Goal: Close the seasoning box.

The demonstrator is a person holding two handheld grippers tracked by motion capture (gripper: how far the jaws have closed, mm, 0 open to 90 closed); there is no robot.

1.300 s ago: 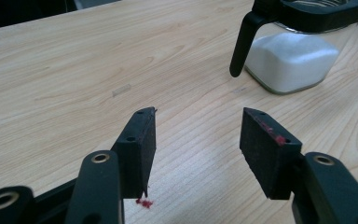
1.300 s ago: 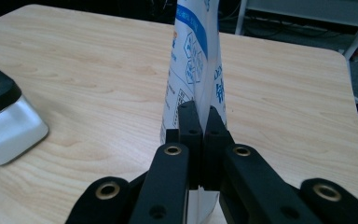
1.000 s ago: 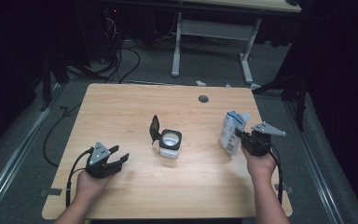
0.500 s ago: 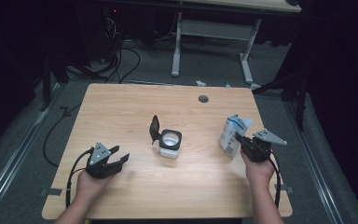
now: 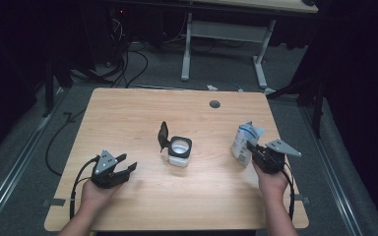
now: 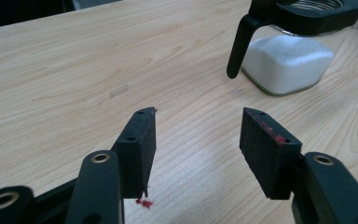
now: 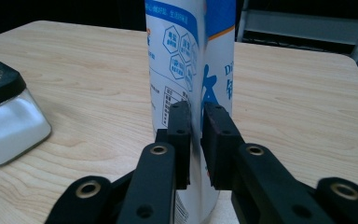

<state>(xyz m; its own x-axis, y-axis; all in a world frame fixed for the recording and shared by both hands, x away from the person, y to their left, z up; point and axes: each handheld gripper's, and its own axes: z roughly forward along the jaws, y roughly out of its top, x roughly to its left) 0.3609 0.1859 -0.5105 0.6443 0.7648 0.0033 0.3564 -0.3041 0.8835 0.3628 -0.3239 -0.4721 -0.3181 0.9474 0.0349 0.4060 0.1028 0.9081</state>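
The white-and-blue printed pouch [image 7: 191, 70] stands upright near the right edge of the light wooden table [image 5: 142, 113]; its label carries blue hexagons and small print too fine to read. The right gripper [image 7: 196, 116] pinches a fold of it, its jaws having just eased apart slightly. At the table's centre sits a square glass jar [image 5: 179, 151] of white powder, black lid flipped open. The left gripper [image 6: 198, 135] rests spread, empty.

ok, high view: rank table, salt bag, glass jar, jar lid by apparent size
1. table
2. salt bag, jar: the bag looks slightly bigger, but they are close, so treat that as unsure.
3. jar lid, seen edge-on, smallest.
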